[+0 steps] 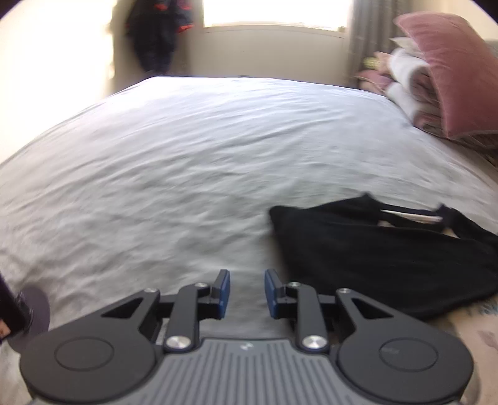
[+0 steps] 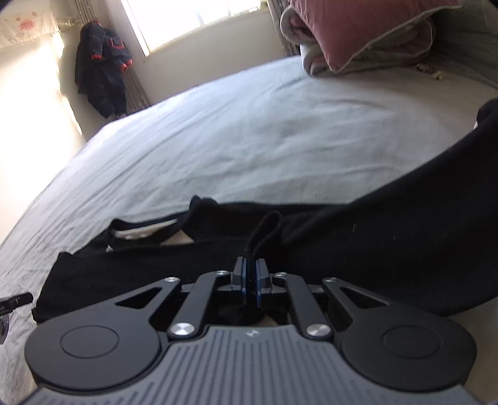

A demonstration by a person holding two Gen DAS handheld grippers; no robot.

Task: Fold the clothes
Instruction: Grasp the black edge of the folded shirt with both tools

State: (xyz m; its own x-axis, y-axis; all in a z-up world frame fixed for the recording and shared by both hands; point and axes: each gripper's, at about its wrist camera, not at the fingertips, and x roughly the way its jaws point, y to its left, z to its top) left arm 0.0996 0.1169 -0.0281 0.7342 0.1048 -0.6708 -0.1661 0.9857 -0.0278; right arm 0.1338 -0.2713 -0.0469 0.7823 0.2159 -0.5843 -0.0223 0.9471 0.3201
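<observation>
A black garment lies on the pale bed sheet, to the right of my left gripper. That gripper hovers over bare sheet with a clear gap between its blue pads and nothing in it. In the right wrist view the same black garment stretches across the bed, a white inner label showing at its left opening. My right gripper has its pads pressed together on a narrow black fold of the garment that loops up from between them.
Pink and white pillows and folded bedding are piled at the bed's far right corner. A dark jacket hangs in the room's corner beside a bright window. Part of the left gripper shows at the right view's left edge.
</observation>
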